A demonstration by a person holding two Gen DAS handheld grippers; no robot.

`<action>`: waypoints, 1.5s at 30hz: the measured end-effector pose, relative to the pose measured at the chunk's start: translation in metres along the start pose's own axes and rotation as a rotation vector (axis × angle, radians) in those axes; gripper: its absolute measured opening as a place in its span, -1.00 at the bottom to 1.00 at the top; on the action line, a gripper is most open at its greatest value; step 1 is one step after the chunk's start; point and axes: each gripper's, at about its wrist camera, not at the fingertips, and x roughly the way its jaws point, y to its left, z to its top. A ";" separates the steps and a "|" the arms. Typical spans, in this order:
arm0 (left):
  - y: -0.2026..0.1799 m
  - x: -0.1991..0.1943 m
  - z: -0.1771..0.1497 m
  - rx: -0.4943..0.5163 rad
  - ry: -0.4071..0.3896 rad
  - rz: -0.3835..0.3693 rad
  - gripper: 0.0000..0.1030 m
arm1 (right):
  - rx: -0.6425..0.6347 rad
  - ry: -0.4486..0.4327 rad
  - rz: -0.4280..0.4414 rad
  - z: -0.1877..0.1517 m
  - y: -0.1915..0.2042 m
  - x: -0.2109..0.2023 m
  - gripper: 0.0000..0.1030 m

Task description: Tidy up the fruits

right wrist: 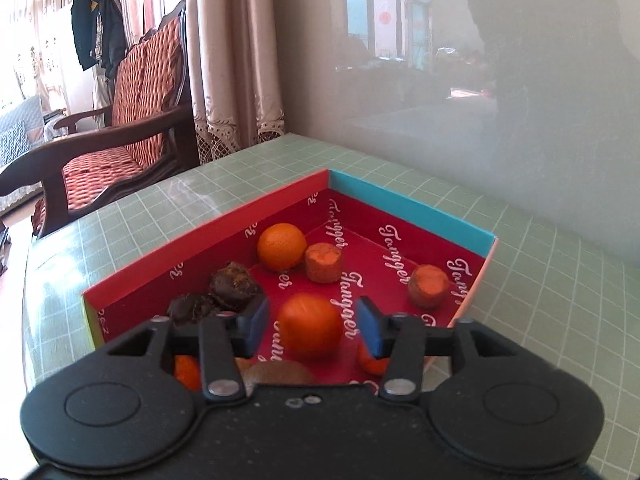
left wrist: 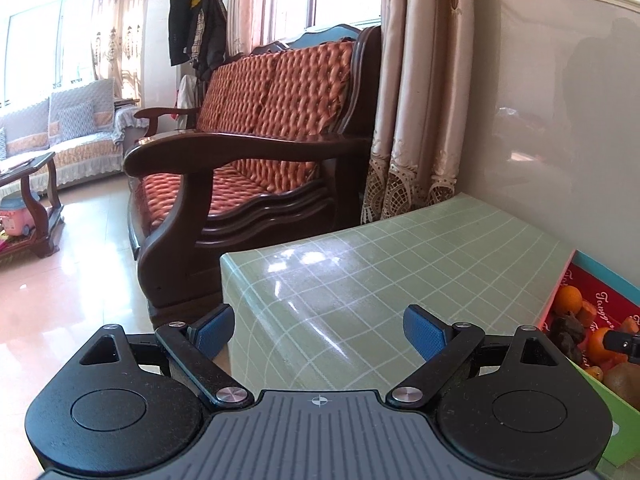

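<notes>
An orange (right wrist: 310, 332) sits in the red box (right wrist: 208, 236) on the green table (right wrist: 540, 272), between the right gripper's (right wrist: 312, 326) spread, untouching fingers; other fruits lie mixed around it; the left gripper (left wrist: 318, 330) hovers wide, empty; sorting seems barely begun.

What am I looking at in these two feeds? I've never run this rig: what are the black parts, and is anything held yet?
Each feed comes from a camera on a handheld gripper, looking along its blue-padded fingers. The left gripper is open over the green checked table, holding nothing. The right gripper is open above a red box of fruit, its fingers either side of an orange, apparently not yet clamped. Another orange, brownish cut pieces and dark fruits lie in the box.
</notes>
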 end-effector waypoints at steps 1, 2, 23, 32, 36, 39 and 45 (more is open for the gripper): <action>-0.005 -0.001 -0.001 0.013 0.002 -0.014 0.76 | 0.000 -0.014 -0.010 -0.003 0.000 -0.005 0.48; -0.011 -0.002 -0.002 0.029 0.002 -0.027 0.76 | -0.002 -0.030 -0.020 -0.004 0.000 -0.011 0.52; -0.131 -0.082 -0.040 0.373 -0.056 -0.361 1.00 | 0.369 -0.079 -0.363 -0.099 -0.034 -0.142 1.00; -0.119 -0.077 -0.037 0.324 -0.009 -0.385 1.00 | 0.242 -0.111 -0.431 -0.101 -0.001 -0.144 0.99; -0.117 -0.072 -0.037 0.312 0.008 -0.382 1.00 | 0.207 -0.114 -0.437 -0.099 0.007 -0.143 0.99; -0.118 -0.071 -0.038 0.312 0.011 -0.386 1.00 | 0.208 -0.110 -0.426 -0.098 0.009 -0.140 0.99; -0.123 -0.073 -0.040 0.329 0.014 -0.405 1.00 | 0.224 -0.109 -0.415 -0.097 0.008 -0.138 0.99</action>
